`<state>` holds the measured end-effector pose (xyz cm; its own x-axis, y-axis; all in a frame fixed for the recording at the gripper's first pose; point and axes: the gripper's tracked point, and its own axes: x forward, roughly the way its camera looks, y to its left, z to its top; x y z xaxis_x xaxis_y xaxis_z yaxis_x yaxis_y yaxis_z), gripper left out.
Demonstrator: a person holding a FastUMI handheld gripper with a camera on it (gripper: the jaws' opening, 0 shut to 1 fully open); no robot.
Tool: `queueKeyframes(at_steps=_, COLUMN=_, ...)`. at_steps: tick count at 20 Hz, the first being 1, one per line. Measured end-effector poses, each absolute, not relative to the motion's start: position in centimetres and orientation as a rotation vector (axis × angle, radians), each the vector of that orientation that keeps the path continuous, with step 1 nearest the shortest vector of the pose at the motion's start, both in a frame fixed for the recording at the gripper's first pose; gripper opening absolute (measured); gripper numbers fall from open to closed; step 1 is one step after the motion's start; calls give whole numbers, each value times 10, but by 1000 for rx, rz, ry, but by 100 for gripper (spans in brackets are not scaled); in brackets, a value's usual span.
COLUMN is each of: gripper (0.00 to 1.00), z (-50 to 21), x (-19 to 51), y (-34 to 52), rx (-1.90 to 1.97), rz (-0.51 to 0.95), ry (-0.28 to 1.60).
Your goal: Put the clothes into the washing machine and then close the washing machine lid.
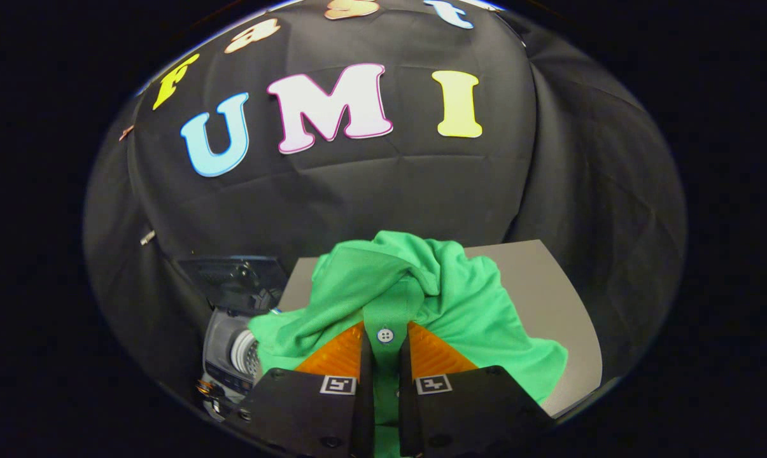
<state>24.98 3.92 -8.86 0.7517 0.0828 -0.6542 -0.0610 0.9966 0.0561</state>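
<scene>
A green shirt (434, 299) with a white button hangs bunched from my gripper (386, 340), whose two fingers are shut on its button strip. The cloth drapes over both fingers and spreads out ahead of them, above a grey table (548, 286). To the left of the fingers and lower down is the washing machine (230, 350), with its dark lid (230, 280) standing raised and its light drum opening partly hidden behind the shirt.
The grey table top reaches to the right of the shirt, its edge falling off at the far right. The booth's black cloth wall (389, 191) stands close behind the table and the machine.
</scene>
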Motion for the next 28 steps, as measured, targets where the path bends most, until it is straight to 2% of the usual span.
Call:
queueKeyframes(at_steps=10, gripper=19, z=-1, x=247, y=55, rx=-31, rz=92, ry=612)
queueKeyframes(at_steps=17, gripper=19, z=56, x=236, y=132, rx=-2, rz=165, ry=538)
queueKeyframes(at_steps=21, gripper=19, z=50, x=223, y=199, rx=10, rz=237, ry=543)
queueKeyframes(at_steps=28, gripper=18, z=-9, x=200, y=311, rx=22, rz=358, ry=615)
